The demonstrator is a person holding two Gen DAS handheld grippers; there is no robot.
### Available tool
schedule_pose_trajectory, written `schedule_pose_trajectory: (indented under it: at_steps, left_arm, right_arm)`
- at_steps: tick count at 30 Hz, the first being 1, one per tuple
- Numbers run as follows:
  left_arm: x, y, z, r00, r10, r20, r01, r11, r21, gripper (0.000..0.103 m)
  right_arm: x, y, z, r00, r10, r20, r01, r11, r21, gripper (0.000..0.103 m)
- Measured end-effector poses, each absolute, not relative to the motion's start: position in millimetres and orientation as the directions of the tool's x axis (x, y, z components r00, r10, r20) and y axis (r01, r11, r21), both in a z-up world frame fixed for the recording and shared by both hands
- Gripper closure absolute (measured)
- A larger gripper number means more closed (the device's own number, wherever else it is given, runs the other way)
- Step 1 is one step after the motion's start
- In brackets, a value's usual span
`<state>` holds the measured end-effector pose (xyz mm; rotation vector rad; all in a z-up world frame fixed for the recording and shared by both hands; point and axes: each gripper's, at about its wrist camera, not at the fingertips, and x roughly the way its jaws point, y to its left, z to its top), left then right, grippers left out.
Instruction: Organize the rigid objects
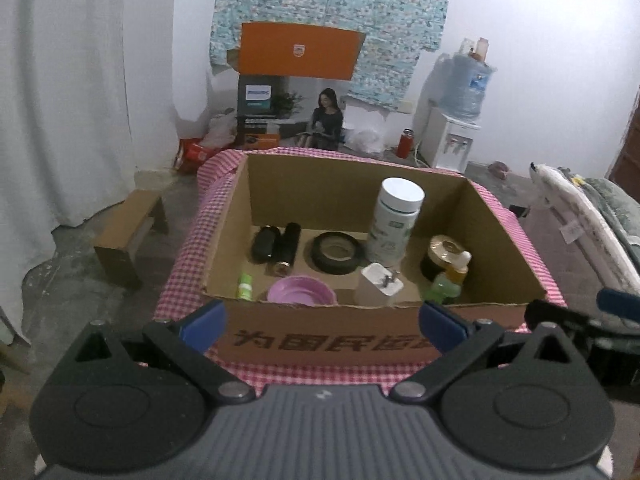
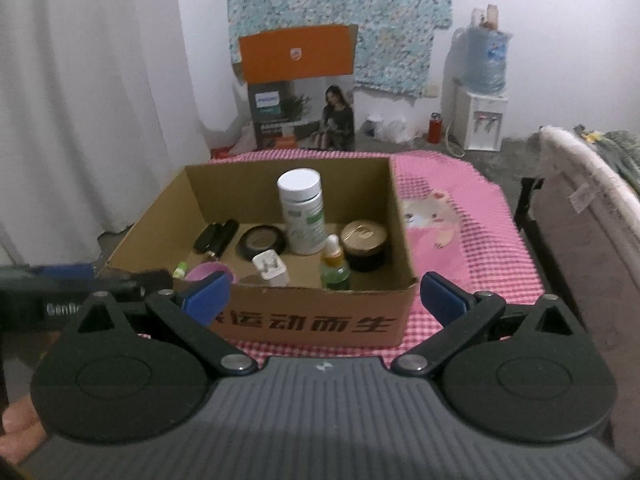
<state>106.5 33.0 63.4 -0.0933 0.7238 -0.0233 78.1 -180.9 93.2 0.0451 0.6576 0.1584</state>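
Left wrist view: the left gripper [image 1: 322,320] hangs just short of the box [image 1: 332,340], jaws spread wide with nothing between them. The box sits on a pink checked cloth [image 1: 188,248] and holds the task's things: two black cylinders [image 1: 276,246] lying at the back left, a tape roll [image 1: 338,251] flat beside them, a tall white bottle [image 1: 394,220] upright, a gold-lidded jar [image 1: 440,258] at the right, and along the near wall a small green tube [image 1: 245,286], a pink bowl [image 1: 301,290], a white charger [image 1: 376,284] and a dropper bottle [image 1: 456,276]. The near wall cuts off the bases of that front row. The other gripper's tip shows at the right edge.

Right wrist view: the right gripper [image 2: 322,300] is also spread apart and empty, level with the box's front wall. The dropper bottle and charger stand close together just behind that wall. I judge the risk to be crowding: wide jaws dropping in could clip the rim or knock over the tall bottle or dropper, both top-heavy. The cylinders blur into one dark shape here, the left gripper hides part of the bowl, and labels are unreadable.
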Motion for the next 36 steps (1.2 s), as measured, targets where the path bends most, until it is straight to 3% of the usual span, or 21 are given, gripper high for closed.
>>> schedule_pose_trajectory:
  at_steps: [36]
  left_arm:
    - [115.9, 6.3, 58.1, 0.752, 0.015, -0.659, 0.004, 1.0, 0.027, 0.0]
  right_arm:
    - [100.6, -192.7, 70.1, 0.747, 0.162, -0.645, -0.113, 0.987, 0.116, 0.001]
